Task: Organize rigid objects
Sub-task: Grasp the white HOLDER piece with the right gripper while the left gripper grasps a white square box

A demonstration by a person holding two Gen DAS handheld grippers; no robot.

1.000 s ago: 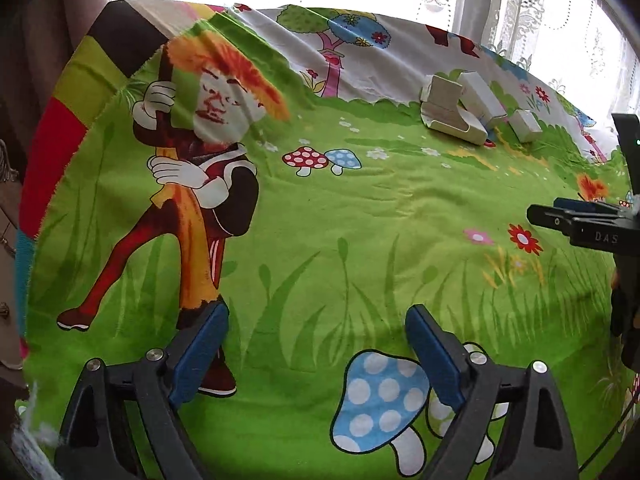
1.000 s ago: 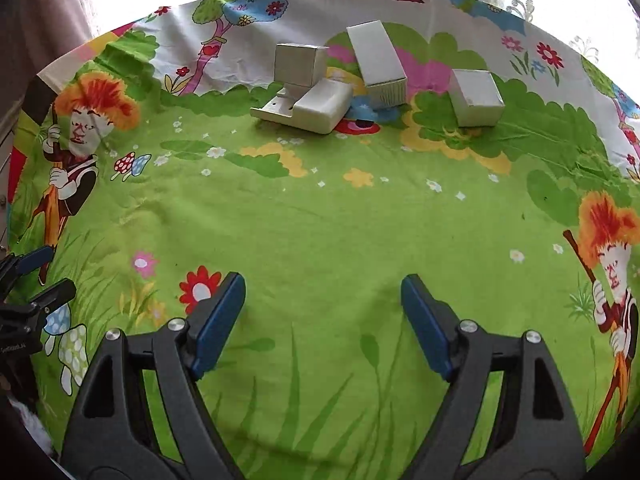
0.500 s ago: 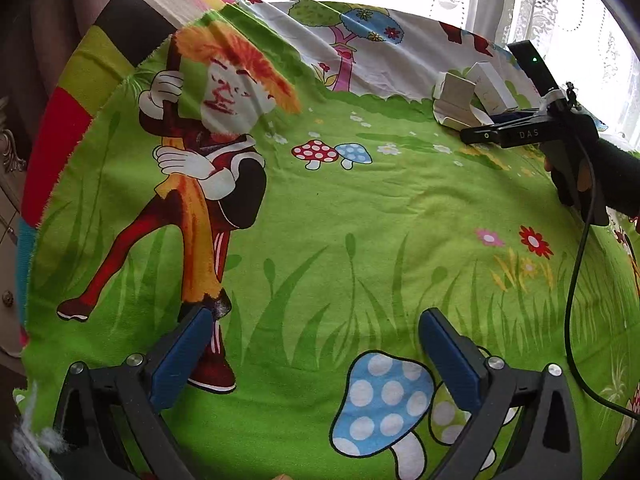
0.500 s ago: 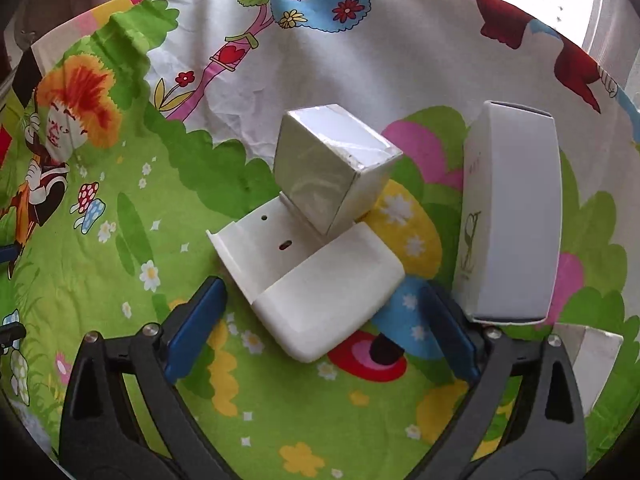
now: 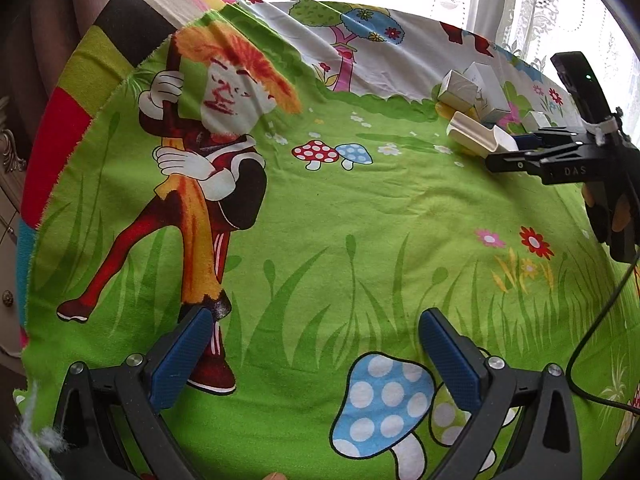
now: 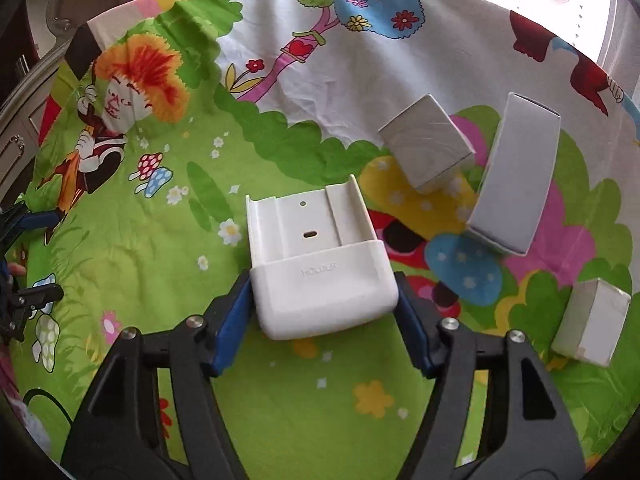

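Observation:
A white plastic holder lies on the cartoon-print cloth. My right gripper is shut on its near end, one blue pad against each side. Beyond it sit a grey-white cube box, a tall white box and a small white box at the right. In the left wrist view the holder and boxes show at the far right with the right gripper on the holder. My left gripper is open and empty over the green cloth.
The green cartoon cloth covers the whole surface. Its left edge drops off beside wooden furniture. A black cable trails from the right gripper. Lace curtains hang behind the far edge.
My right gripper moved forward to the boxes and closed on the white holder, which now lies straight between the pads and apart from the cube box. My left gripper stayed open and hardly moved.

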